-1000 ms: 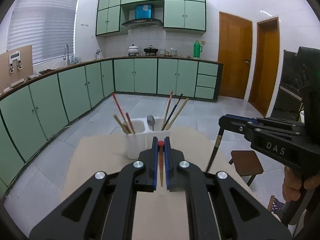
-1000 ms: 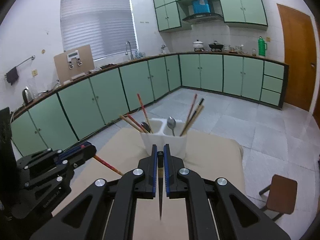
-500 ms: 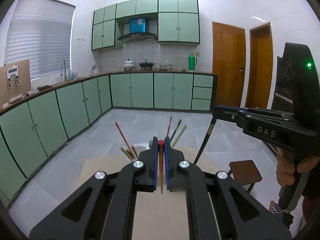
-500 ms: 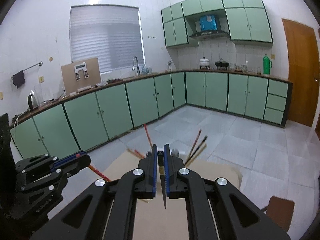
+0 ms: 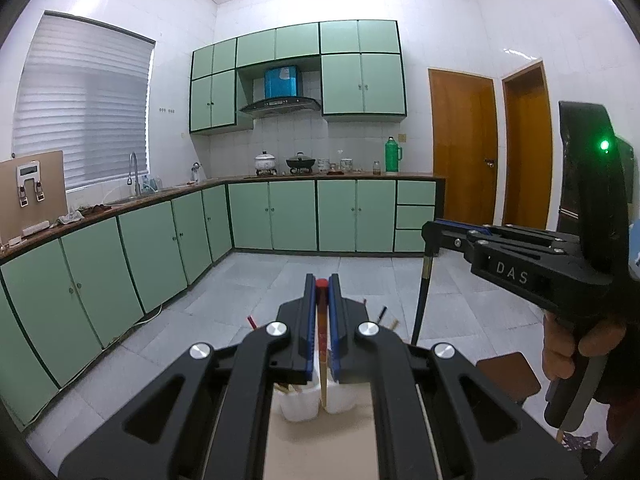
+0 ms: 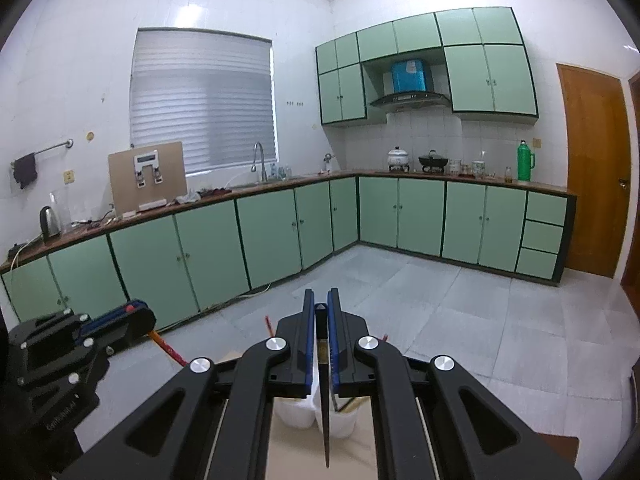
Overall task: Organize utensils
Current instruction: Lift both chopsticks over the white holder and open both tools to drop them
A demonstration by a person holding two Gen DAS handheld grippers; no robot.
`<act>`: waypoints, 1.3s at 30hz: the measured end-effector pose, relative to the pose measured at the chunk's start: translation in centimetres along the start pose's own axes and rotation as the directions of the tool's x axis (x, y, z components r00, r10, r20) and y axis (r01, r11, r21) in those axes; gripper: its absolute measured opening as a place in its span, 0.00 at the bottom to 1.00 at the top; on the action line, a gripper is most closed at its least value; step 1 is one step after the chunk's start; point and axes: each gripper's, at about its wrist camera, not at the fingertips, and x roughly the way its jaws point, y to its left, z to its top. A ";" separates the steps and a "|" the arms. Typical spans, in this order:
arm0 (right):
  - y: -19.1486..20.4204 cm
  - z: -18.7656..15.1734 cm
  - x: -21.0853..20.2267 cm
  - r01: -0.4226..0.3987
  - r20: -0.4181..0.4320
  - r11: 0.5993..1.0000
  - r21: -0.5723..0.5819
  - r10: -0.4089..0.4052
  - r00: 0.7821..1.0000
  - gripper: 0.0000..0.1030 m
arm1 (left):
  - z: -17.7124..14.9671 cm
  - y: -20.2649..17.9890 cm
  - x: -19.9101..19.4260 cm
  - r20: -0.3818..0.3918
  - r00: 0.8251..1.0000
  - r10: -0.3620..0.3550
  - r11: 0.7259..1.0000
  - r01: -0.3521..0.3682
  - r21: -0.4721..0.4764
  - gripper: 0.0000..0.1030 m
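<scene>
My left gripper (image 5: 321,296) is shut on a red-tipped wooden chopstick (image 5: 322,364) that hangs down over the white utensil holder (image 5: 304,404). My right gripper (image 6: 318,312) is shut on a black chopstick (image 6: 325,412) that points down in front of the holder (image 6: 296,412). In the left wrist view the right gripper (image 5: 434,232) is up at the right with the black chopstick (image 5: 422,292) hanging from it. In the right wrist view the left gripper (image 6: 138,316) is at the lower left with its red chopstick (image 6: 168,350). The holder is mostly hidden behind the gripper bodies; chopstick tips stick out of it.
The holder stands on a beige table (image 5: 320,448). A brown stool (image 5: 508,376) stands on the tiled floor to the right. Green cabinets (image 5: 280,216) line the far walls. A hand (image 5: 576,340) holds the right gripper's handle.
Both grippers have risen and tilted up with their chopsticks still held. The holder has dropped low in both views, now mostly hidden behind the gripper bodies.
</scene>
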 end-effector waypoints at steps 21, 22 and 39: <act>-2.1 -0.7 12.4 0.061 -0.045 0.997 0.039 -0.059 0.997 0.06 | -0.8 3.6 14.3 -0.071 0.997 0.033 0.998 -0.037 -0.055 0.05; -2.2 -1.2 12.8 0.060 -0.058 0.997 0.043 -0.057 0.997 0.06 | -1.3 3.7 14.9 -0.085 0.996 0.031 0.998 -0.036 -0.056 0.05; -3.3 -7.4 15.2 0.055 -0.205 0.996 0.065 -0.041 0.978 0.12 | -6.7 6.1 18.4 -0.240 0.971 0.007 0.995 -0.030 -0.094 0.07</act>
